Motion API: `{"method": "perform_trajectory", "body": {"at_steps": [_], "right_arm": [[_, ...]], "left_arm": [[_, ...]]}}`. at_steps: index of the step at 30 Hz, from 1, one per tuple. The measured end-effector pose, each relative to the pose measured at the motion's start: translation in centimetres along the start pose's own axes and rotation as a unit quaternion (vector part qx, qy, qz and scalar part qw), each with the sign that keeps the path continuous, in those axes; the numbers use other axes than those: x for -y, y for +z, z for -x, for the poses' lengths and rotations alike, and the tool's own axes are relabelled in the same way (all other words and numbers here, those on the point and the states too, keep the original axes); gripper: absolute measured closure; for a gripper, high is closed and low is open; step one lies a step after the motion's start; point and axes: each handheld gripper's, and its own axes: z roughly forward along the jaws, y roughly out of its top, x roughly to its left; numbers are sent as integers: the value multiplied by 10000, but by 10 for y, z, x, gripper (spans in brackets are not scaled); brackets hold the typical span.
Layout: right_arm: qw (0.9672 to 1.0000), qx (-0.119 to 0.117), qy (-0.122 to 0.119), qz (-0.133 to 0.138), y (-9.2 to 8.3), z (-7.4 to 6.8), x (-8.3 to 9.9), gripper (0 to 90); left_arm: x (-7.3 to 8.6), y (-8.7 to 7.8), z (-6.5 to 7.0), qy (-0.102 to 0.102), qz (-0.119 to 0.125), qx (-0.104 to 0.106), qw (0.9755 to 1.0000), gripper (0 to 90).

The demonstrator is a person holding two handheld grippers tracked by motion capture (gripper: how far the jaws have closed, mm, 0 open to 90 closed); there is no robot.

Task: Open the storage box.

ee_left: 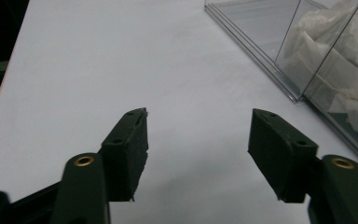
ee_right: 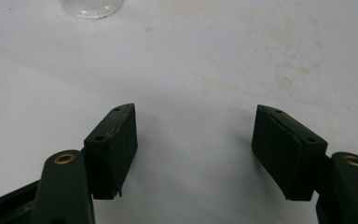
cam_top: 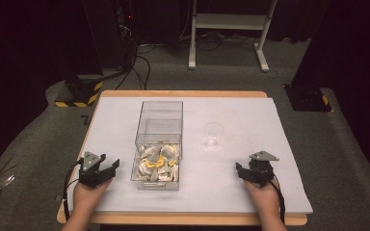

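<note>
A clear plastic box (cam_top: 159,126) stands in the middle of the white table; its near compartment holds several crumpled white and yellow wrappers (cam_top: 157,161). To its right stands a clear plastic cup (cam_top: 213,135). My left gripper (cam_top: 110,168) rests low at the front left, just left of the box, open with nothing between its pads. In the left gripper view the left gripper (ee_left: 198,133) points along the bare table with the box wall (ee_left: 279,51) at the right. My right gripper (cam_top: 243,171) sits at the front right, open and empty. The right gripper (ee_right: 193,130) points toward the cup's base (ee_right: 92,6).
The white table cover (cam_top: 241,115) bears faint brown stains (ee_right: 284,81) ahead of the right gripper. Beyond the table stand a white frame's legs (cam_top: 226,33), cables and a black-and-yellow base (cam_top: 79,94) on the grey carpet.
</note>
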Motion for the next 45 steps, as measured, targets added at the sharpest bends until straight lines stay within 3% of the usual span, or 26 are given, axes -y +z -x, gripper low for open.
{"method": "perform_trajectory", "body": {"at_steps": [3,4,7,8,12,14,18,24,27,30,37,40,45], "right_arm": [[10000,-28,-45,31,0,0,0,330],[10000,-40,-70,35,-1,0,0,332],[9999,-43,-96,92,-2,-1,0,358],[9999,-38,-76,113,-3,0,0,365],[9999,32,18,137,-8,2,-3,375],[9997,83,66,206,-14,2,-5,382],[9996,56,118,260,-20,0,-6,404],[9997,1,-35,250,-27,-12,-9,410],[9995,-81,-40,296,-29,-19,-12,409],[9987,-142,-209,434,-33,-28,-17,417],[9976,-215,-360,552,-37,-41,-27,428],[9973,-255,-336,595,-38,-43,-28,428],[9966,-310,-392,659,-40,-50,-33,430]], "left_arm": [[1,-1,2,74,19,182,9998,294],[1,-2,1,188,-17,290,9994,270],[0,0,-3,50,-66,516,9986,223],[0,2,-4,-78,-128,605,9981,216],[0,3,-3,-29,-174,606,9980,206],[-1,3,-2,94,-213,576,9981,200],[0,3,0,94,-206,599,9979,200],[0,3,-2,93,-193,584,9981,200],[0,3,0,180,-206,543,9981,202],[0,3,0,155,-216,549,9981,202],[0,4,2,148,-240,540,9981,202],[0,4,3,242,-250,513,9981,202],[0,5,1,212,-274,537,9980,202]]}}
